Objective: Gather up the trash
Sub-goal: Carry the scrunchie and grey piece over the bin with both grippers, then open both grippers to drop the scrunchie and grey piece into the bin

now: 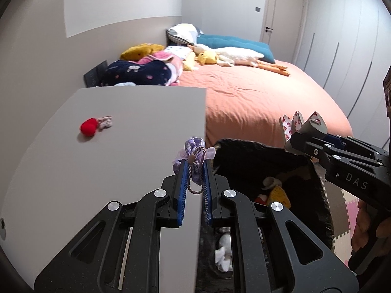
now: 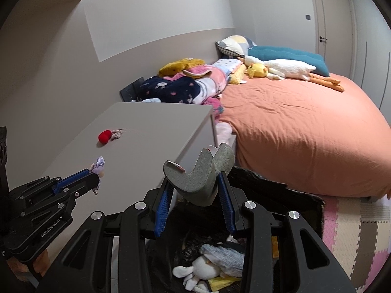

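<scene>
My left gripper (image 1: 194,164) is shut on a small purple fabric pouch with a cord (image 1: 193,150), held over the right edge of the grey cabinet top (image 1: 110,171). It also shows in the right wrist view (image 2: 96,171). My right gripper (image 2: 195,183) is shut on a bent grey foam strip with red-and-white tape backing (image 2: 195,178), held above the open black trash bag (image 2: 281,195). The strip also shows in the left wrist view (image 1: 303,124). A red pom-pom with a small patterned scrap (image 1: 89,127) lies on the cabinet top.
The trash bag (image 1: 256,161) stands on the floor between the cabinet and the bed and holds white, yellow and grey scraps. A bed with an orange cover (image 2: 305,127), plush toys and clothes is beyond. Foam puzzle mats (image 2: 354,232) cover the floor at the right.
</scene>
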`<state>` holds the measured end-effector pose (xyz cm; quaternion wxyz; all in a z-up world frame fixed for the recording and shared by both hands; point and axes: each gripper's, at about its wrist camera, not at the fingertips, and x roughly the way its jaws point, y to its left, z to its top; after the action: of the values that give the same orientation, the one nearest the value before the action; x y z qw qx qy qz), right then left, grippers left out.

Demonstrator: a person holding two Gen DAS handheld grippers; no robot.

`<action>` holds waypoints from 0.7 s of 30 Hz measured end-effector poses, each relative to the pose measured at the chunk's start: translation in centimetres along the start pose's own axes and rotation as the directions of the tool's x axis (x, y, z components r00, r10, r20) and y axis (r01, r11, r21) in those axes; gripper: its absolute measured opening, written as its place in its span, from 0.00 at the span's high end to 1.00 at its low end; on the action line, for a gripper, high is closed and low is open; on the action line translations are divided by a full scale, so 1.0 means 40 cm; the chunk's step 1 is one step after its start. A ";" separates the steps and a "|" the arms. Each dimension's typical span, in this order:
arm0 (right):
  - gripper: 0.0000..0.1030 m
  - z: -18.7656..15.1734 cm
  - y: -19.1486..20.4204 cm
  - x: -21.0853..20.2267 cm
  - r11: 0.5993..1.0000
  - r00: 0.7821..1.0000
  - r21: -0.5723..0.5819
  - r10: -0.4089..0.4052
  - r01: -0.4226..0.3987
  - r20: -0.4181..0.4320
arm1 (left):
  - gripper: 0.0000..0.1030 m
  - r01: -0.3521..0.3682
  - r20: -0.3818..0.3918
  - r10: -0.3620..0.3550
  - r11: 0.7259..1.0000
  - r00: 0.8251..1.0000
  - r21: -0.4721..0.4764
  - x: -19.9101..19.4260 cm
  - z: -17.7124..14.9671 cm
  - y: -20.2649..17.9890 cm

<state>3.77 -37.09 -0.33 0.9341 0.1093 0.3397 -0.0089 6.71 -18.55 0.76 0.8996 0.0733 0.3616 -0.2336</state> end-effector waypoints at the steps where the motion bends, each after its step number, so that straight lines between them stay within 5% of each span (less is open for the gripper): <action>1: 0.62 -0.002 -0.009 -0.007 1.000 1.000 0.004 -0.004 0.004 0.003 | 0.88 0.007 -0.002 -0.007 1.000 1.000 0.008 0.002 0.000 -0.013; 21: 0.62 -0.049 -0.146 -0.124 0.993 0.994 0.068 -0.096 0.093 0.042 | 0.88 0.098 -0.046 -0.093 0.988 0.995 0.115 0.028 -0.013 -0.179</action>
<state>-1.84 -42.68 0.21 0.9360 0.1237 0.3226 -0.0668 3.71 -25.10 -0.15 0.8740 0.1133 0.3684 -0.2958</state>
